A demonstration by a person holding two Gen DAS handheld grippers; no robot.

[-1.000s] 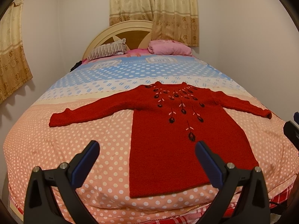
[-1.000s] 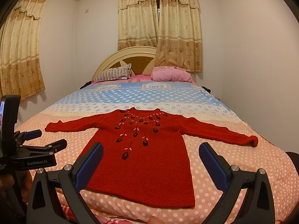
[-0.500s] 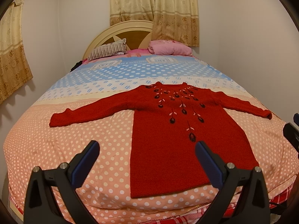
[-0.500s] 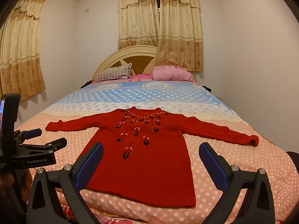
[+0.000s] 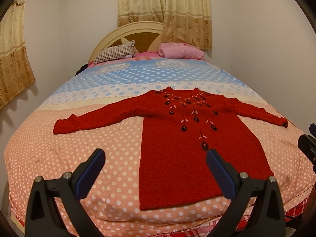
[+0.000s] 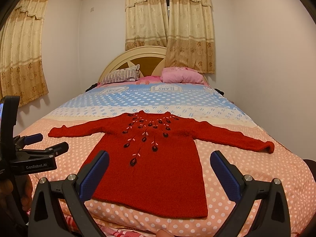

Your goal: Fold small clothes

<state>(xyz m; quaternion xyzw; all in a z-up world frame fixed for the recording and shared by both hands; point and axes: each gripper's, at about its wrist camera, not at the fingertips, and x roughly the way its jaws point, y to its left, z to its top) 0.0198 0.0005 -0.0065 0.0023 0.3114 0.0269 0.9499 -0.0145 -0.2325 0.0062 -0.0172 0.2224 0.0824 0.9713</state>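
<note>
A small red knit sweater (image 5: 177, 148) with dark embroidered flowers lies flat and face up on the bed, both sleeves spread out sideways; it also shows in the right wrist view (image 6: 158, 167). My left gripper (image 5: 155, 169) is open and empty, held above the bed's near edge in front of the sweater's hem. My right gripper (image 6: 159, 171) is open and empty, also just short of the hem. The left gripper (image 6: 39, 150) shows from the side at the left of the right wrist view.
The bed (image 5: 98, 148) has a pink and blue polka-dot cover. A striped pillow (image 5: 116, 52) and a pink pillow (image 5: 180, 51) lie by the headboard (image 5: 130, 31). Walls stand close on both sides, with curtains (image 6: 169, 25) behind.
Both views have shifted only slightly; the sweater lies as before and both grippers stay open.
</note>
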